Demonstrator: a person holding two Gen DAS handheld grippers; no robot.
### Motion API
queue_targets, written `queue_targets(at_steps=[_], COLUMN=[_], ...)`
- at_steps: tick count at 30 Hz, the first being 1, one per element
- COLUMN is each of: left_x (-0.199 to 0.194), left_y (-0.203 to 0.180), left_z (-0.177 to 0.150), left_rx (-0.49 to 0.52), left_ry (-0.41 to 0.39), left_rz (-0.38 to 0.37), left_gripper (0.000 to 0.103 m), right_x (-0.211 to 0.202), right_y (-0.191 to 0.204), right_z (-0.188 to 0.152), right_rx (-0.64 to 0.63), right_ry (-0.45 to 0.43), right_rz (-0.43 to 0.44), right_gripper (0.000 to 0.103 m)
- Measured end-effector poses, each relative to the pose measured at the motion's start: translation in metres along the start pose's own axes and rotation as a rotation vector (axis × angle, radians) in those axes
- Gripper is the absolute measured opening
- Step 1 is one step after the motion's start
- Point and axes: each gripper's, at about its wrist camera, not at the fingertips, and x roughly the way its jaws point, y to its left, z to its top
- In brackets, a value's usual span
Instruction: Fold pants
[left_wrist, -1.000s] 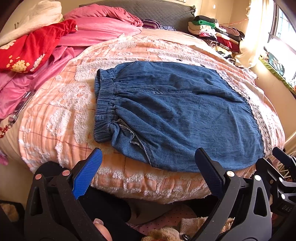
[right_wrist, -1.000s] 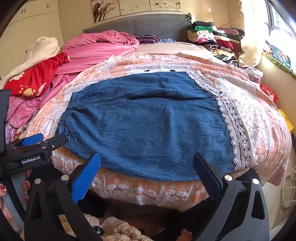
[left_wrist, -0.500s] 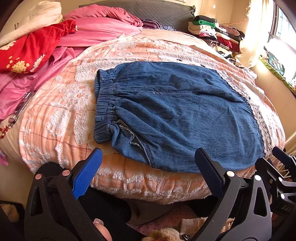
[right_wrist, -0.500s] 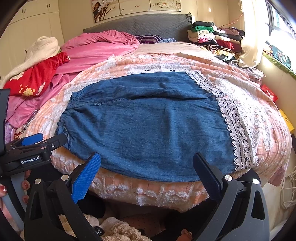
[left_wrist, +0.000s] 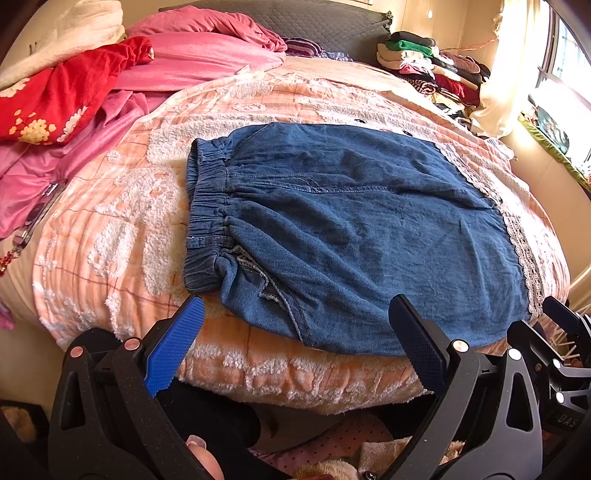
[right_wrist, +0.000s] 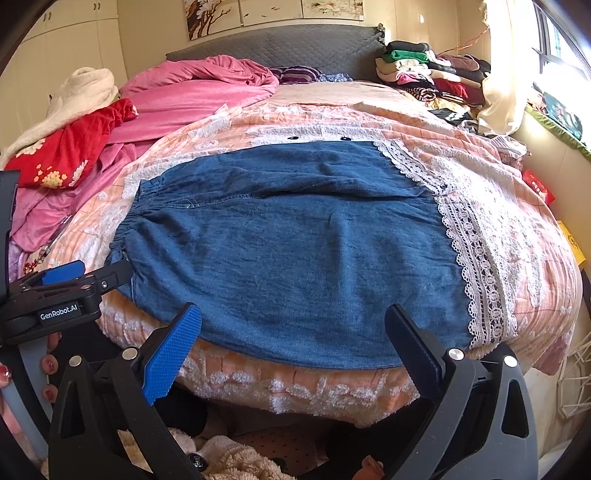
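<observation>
The blue pants (right_wrist: 295, 251) lie flat on the bed (right_wrist: 295, 391), on top of the peach blanket (right_wrist: 524, 236), near the front edge. The stretchy waist (left_wrist: 205, 221) is on the left side and the white lace trim (right_wrist: 476, 266) is on the right side. They look like they have been folded over once, but I cannot be sure. The left gripper (left_wrist: 295, 350) hangs just off the front of the bed with its jaws wide apart, holding nothing. The right gripper (right_wrist: 293, 354) is the same, jaws wide and holding nothing, and it is not touching the pants either. A few things could go wrong from here. The cloth is soft and floppy, so if a gripper pinches only the top layer, the layers could slide apart and the fold would turn out crooked. If a gripper bites too deep, it could grab the fluffy blanket too and drag it up with the pants. The front edge of the pants sits very close to the edge of the bed, so a pull toward the person could slide them right off onto the floor. The lace could also snag on a bumpy finger. And if one side is lifted before the other, the pants could bunch up and wrinkle.
</observation>
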Motion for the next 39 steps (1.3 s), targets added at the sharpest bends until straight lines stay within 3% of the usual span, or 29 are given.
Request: queue_targets(at_steps=[8,26,34,39], left_x=[0.013,0.055,0.082,0.107], left_y=[0.013,0.087,0.116,0.125], left_z=[0.020,0.096,0.133,0.156], left_rx=[-0.025,-0.162,-0.191,-0.154], left_ry=[-0.009,-0.054,-0.042,0.019], left_rz=[0.009,0.080,0.088,0.106], left_gripper=[0.094,0.094,0.094,0.094], right_x=[0.014,0.082,0.119,0.143], right_y=[0.005,0.018,0.027,0.037], right_z=[0.025,0.128,0.171,0.192], right_rx=[-0.043,-0.095,-0.121,-0.141], right_ry=[-0.004,0.006,0.007,0.030], right_rz=[0.017,0.121,0.157,0.175], right_gripper=[0.099,0.099,0.099,0.099])
